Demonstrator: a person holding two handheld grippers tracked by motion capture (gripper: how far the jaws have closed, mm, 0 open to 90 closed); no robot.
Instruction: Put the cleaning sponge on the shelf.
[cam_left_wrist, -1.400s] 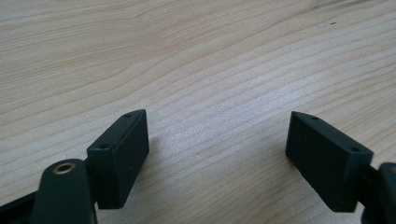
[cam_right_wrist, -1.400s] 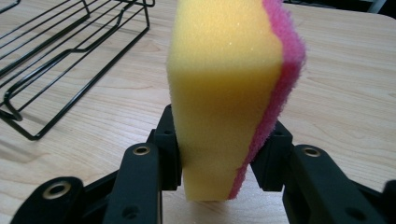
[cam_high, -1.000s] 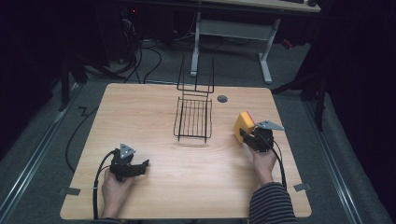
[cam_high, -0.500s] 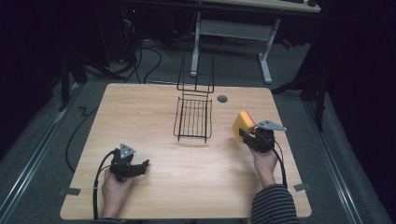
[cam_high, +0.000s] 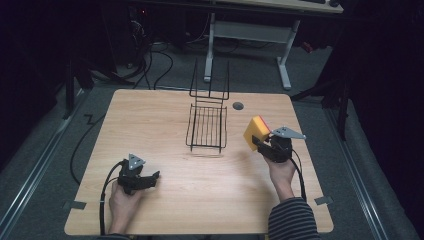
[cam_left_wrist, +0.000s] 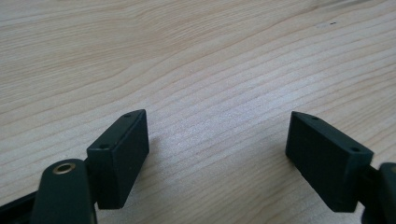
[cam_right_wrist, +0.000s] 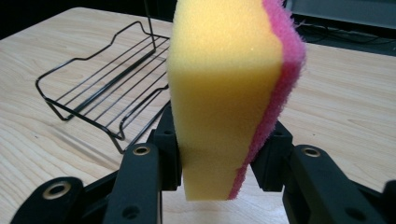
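Two tongs: mine, one per hand.
Right gripper (cam_high: 261, 141): raised, clamping yellow-pink sponge (cam_right_wrist: 233, 88) upright; wire rack (cam_high: 207, 127) to its left.
Left gripper (cam_left_wrist: 217, 154): jaws spread, resting low on table (cam_left_wrist: 196, 56).

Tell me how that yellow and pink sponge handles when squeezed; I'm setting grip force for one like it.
The sponge probably compresses easily: it narrows between the right gripper. It looks light, standing upright from a grip at its lower end. The porous foam likely resists slipping.

no readable text, label or number anywhere
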